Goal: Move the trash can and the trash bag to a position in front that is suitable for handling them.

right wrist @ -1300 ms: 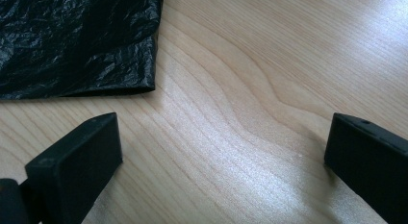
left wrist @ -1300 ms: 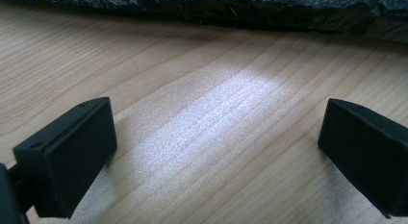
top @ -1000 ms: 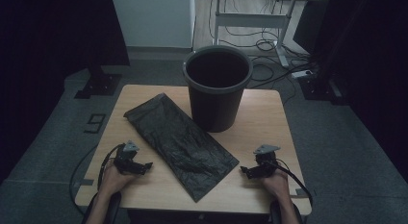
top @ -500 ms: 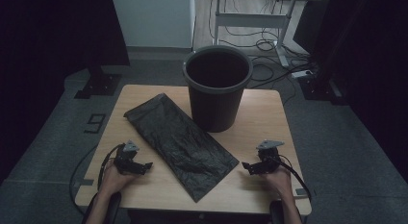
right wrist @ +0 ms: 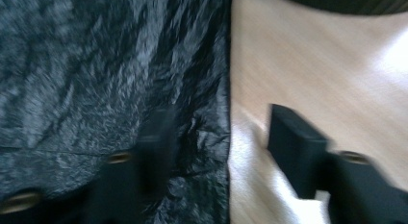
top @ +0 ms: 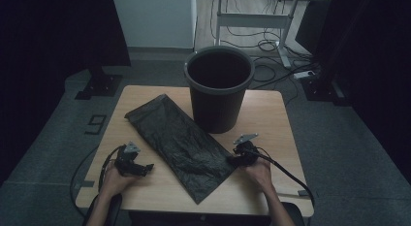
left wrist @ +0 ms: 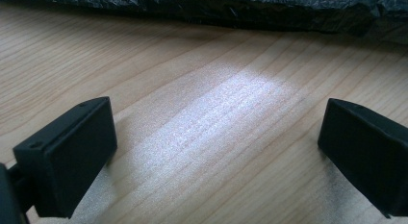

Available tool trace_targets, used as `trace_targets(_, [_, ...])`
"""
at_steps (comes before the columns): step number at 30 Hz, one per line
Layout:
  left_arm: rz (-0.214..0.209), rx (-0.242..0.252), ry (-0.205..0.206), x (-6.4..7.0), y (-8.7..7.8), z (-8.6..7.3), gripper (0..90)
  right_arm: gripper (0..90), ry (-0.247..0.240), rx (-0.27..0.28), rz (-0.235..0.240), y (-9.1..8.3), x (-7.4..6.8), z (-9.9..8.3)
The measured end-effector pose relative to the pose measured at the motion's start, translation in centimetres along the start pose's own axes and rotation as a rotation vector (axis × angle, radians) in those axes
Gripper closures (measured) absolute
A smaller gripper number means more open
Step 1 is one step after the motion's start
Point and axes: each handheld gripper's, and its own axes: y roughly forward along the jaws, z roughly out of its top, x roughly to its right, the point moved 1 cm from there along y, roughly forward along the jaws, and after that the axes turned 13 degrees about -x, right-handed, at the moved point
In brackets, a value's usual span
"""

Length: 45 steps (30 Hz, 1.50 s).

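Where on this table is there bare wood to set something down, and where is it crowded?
Bare wood lies right of the bin out to the table edge, in the near left corner around the left gripper, and left of the bag along the left edge. The middle is crowded: the bag runs diagonally, its edge between the open jaws of the right gripper.

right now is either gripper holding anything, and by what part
Nothing is held. The right gripper is open, its jaws straddling the side edge of the black bag. The left gripper is open over bare table.
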Motion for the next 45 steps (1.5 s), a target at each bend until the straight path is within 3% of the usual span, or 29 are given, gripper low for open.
trace_targets(1, [0.0,0.0,0.0,0.0,0.0,0.0,0.0,60.3,-0.005,-0.001,-0.016,0.1,-0.2,0.0])
trace_targets(2, [0.001,0.0,-0.001,0.0,0.0,0.0,0.0,69.9,-0.002,0.0,-0.01,0.1,-0.3,-0.1])
trace_targets(4, [0.001,0.0,-0.002,0.0,0.0,0.0,0.0,80.7,-0.003,-0.019,-0.002,-0.2,-0.5,-0.3])
trace_targets(6, [0.001,0.0,-0.003,0.1,0.0,0.0,0.0,85.5,-0.001,-0.028,0.005,-0.5,-0.8,-0.8])
trace_targets(14, [0.004,-0.001,-0.005,0.1,0.0,-0.1,0.0,87.0,0.014,-0.063,0.029,-3.0,-2.2,-5.1])
trace_targets(16, [0.004,-0.001,-0.006,0.1,0.0,-0.1,0.0,84.5,0.017,-0.082,0.042,-3.7,-2.5,-6.2])
trace_targets(18, [0.004,-0.001,-0.006,0.1,0.0,-0.1,0.0,76.1,-0.001,-0.108,0.022,-4.3,-2.8,-6.9])
trace_targets(19, [0.004,-0.001,-0.006,0.1,0.0,-0.1,0.0,76.1,-0.001,-0.108,0.022,-4.3,-2.8,-6.9])
trace_targets(20, [0.004,-0.001,-0.006,0.1,0.0,-0.1,0.0,60.6,0.017,-0.086,0.013,-4.8,-2.7,-6.4])
trace_targets(22, [0.004,-0.002,-0.006,0.1,0.0,-0.1,0.0,50.2,0.017,-0.06,-0.026,-4.7,-2.1,-5.1])
trace_targets(25, [0.005,-0.002,-0.005,0.1,0.0,-0.1,0.0,44.2,0.004,-0.036,-0.052,-3.7,-1.4,-2.4])
trace_targets(29, [0.005,-0.001,-0.007,0.2,-0.1,-0.1,0.0,44.8,-0.008,-0.026,-0.01,-1.2,-1.2,1.3])
trace_targets(32, [0.006,-0.002,-0.008,0.2,-0.1,-0.1,0.0,59.5,-0.027,-0.039,0.004,0.5,-1.4,2.7])
trace_targets(33, [0.006,-0.002,-0.008,0.2,-0.1,-0.1,0.0,59.5,-0.027,-0.039,0.004,0.5,-1.4,2.7])
trace_targets(34, [0.007,-0.001,-0.008,0.3,-0.1,-0.2,0.0,77.1,-0.041,-0.053,0.003,1.1,-1.7,2.8])
trace_targets(35, [0.006,-0.001,-0.008,0.3,-0.1,-0.2,0.0,83.2,-0.049,-0.043,0.01,1.1,-1.9,2.6])
trace_targets(38, [0.005,-0.002,-0.008,0.3,-0.1,-0.2,0.0,87.0,-0.048,-0.042,0.018,0.8,-2.4,1.9])
trace_targets(42, [0.006,-0.001,-0.008,0.3,-0.1,-0.2,0.0,87.4,-0.041,-0.072,-0.001,-1.1,-2.8,-1.4])
trace_targets(45, [0.006,-0.001,-0.008,0.3,-0.1,-0.2,0.0,85.5,-0.023,-0.091,0.013,-2.4,-2.8,-3.7])
